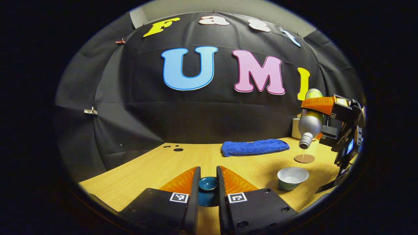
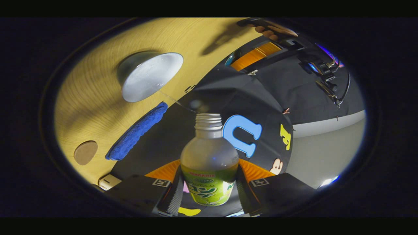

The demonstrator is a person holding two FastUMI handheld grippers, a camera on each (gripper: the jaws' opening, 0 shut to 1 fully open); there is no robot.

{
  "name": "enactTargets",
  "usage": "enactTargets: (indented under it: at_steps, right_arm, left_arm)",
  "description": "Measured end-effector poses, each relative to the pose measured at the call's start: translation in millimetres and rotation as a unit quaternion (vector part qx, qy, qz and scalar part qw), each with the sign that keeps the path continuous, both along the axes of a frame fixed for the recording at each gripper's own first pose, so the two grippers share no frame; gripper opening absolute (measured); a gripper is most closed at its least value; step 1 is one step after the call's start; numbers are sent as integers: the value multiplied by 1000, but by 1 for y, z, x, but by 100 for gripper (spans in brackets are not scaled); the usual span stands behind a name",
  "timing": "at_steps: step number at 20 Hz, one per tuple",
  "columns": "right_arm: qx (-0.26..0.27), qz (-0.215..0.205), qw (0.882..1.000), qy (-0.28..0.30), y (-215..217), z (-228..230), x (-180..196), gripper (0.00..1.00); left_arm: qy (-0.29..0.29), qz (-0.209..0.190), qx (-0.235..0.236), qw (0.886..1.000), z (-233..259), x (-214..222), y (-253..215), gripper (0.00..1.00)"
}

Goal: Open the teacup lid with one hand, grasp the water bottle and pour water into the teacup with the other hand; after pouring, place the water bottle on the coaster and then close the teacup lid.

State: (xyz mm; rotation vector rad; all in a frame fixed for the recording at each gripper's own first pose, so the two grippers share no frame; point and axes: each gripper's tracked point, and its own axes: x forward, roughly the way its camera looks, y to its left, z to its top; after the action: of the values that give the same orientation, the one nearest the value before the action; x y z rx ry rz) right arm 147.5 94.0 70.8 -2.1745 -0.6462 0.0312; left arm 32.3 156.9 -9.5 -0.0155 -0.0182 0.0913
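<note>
Bottle (image 1: 310, 122) tipped, thin stream falling toward open teacup (image 1: 292, 178).

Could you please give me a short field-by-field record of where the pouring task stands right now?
stage: pouring under way
left claw: shut on the teacup lid, held off the cup above the table
right claw: shut on the water bottle, tipped neck-down
water: thin stream leaving the bottle mouth
teacup: open, on the table below the bottle
coaster: bare, behind the teacup
blue towel: lying flat behind the teacup, nearer the wall
still to do: bottle onto coaster, lid back on
</note>
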Motion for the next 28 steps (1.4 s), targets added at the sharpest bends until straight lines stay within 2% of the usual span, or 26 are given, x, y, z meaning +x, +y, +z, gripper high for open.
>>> enactTargets:
  at_steps: [1, 2, 14, 16, 23, 28]
  right_arm:
    - [-2, 0, 1000, 0, 0, -1, 0, 70]
    - [-4, 0, 1000, -1, 1, -1, 0, 73]
    - [-10, 0, 1000, -4, 2, -2, 0, 73]
    - [-7, -2, 1000, -1, 2, -3, 1, 73]
    - [-11, 1, 1000, 2, 4, -7, 1, 73]
    - [-4, -3, 1000, 1, 3, -9, 2, 73]
  left_arm:
    - [0, 0, 0, 1000, 0, 0, 0, 30]
    - [0, 0, 0, 1000, 0, 0, 0, 29]
    - [0, 0, 0, 1000, 0, 0, 0, 29]
    - [0, 0, 0, 1000, 0, 0, 0, 32]
    - [0, 0, 0, 1000, 1, 0, 0, 29]
    - [0, 0, 0, 1000, 0, 0, 0, 32]
